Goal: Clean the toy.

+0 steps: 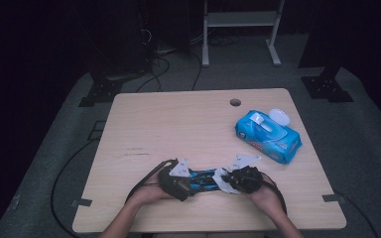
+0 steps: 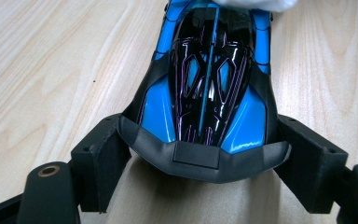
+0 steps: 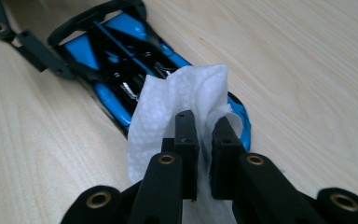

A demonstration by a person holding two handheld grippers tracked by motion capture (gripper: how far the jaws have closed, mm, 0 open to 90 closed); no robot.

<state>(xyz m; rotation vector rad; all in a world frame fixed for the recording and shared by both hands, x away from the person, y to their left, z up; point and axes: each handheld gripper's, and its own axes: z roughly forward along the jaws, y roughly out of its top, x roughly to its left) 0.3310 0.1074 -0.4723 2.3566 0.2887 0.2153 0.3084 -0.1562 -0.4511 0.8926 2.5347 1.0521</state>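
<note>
A blue and black toy car (image 1: 203,179) lies on the wooden table (image 1: 178,124) near its front edge, between my two grippers. My left gripper (image 1: 189,184) is shut on the car's rear end. In the left gripper view the dark rear wing of the car (image 2: 209,79) sits between the two jaws of my left gripper (image 2: 205,154), which touch its sides. My right gripper (image 3: 204,135) is shut on a folded white wipe (image 3: 186,93), and the wipe rests on the front part of the car (image 3: 116,51). From above, the wipe (image 1: 221,178) shows just left of my right gripper (image 1: 233,179).
A blue pack of wet wipes (image 1: 268,136) with its white lid flipped open lies at the right of the table. A small round hole (image 1: 235,102) is near the far edge. Cables trail from both grippers over the front edge.
</note>
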